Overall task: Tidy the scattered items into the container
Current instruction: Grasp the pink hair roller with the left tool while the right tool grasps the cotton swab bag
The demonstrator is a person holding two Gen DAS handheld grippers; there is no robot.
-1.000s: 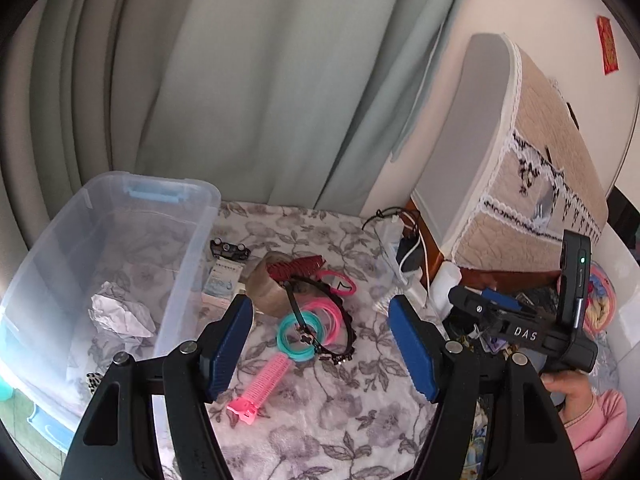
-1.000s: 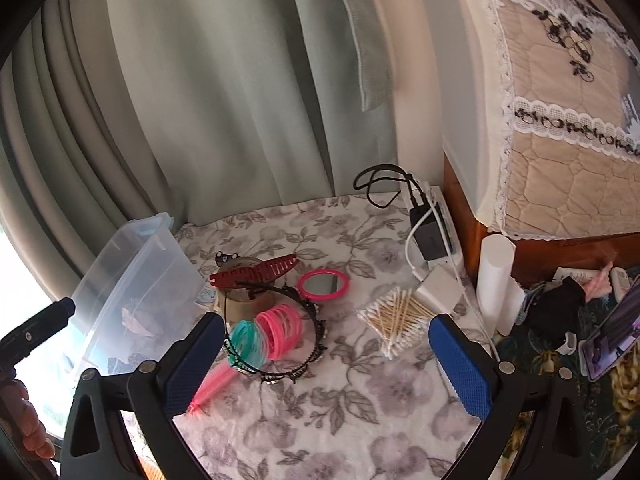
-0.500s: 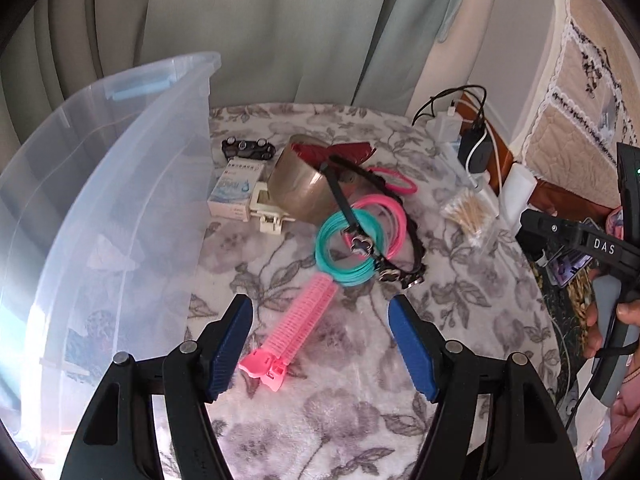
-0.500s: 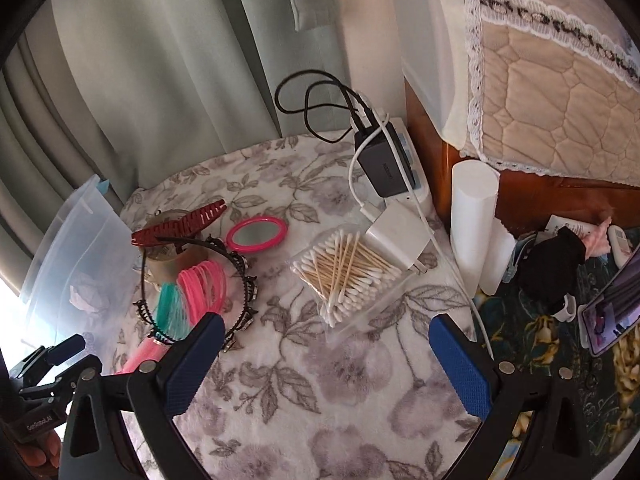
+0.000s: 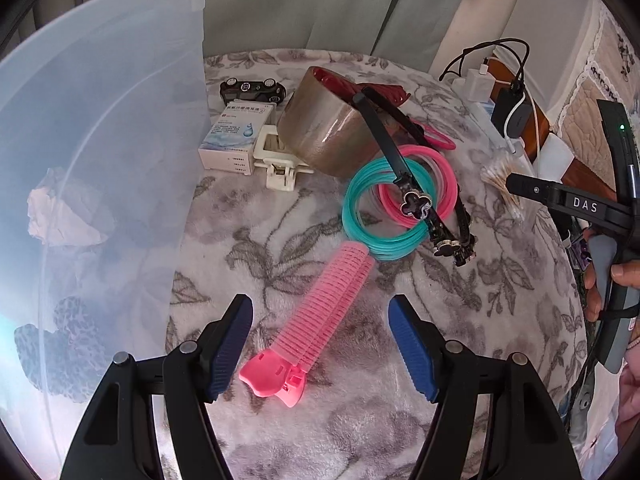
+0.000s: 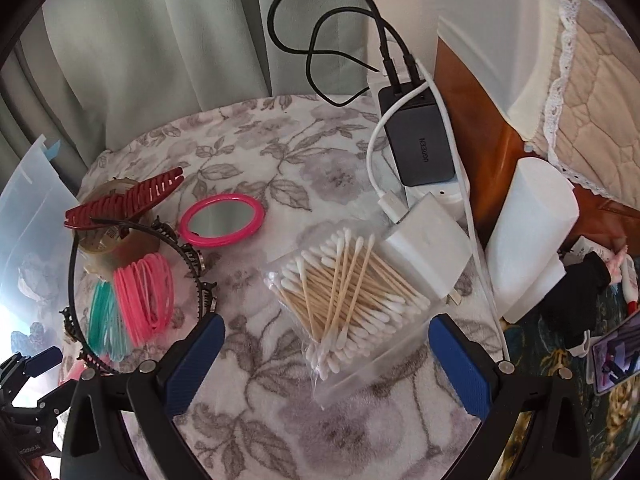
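A pink hair-roller clip lies on the floral cloth between the spread fingers of my left gripper, which is open and not touching it. Beyond it lie teal and pink bangles, a black headband, a brown tape roll, a white box and a toy car. The clear plastic bin stands at the left with crumpled paper inside. My right gripper is open over a bag of cotton swabs. A pink mirror and a dark red hair claw lie further left.
A black charger, a white adapter and cables lie at the back right on a power strip. A white cylinder stands against a wooden edge. Curtains hang behind the table. A phone lies at the far right.
Both grippers have dropped closer to the table and tilted down. The pink roller clip now sits between the left fingers; the swab bag has come between the right fingers.
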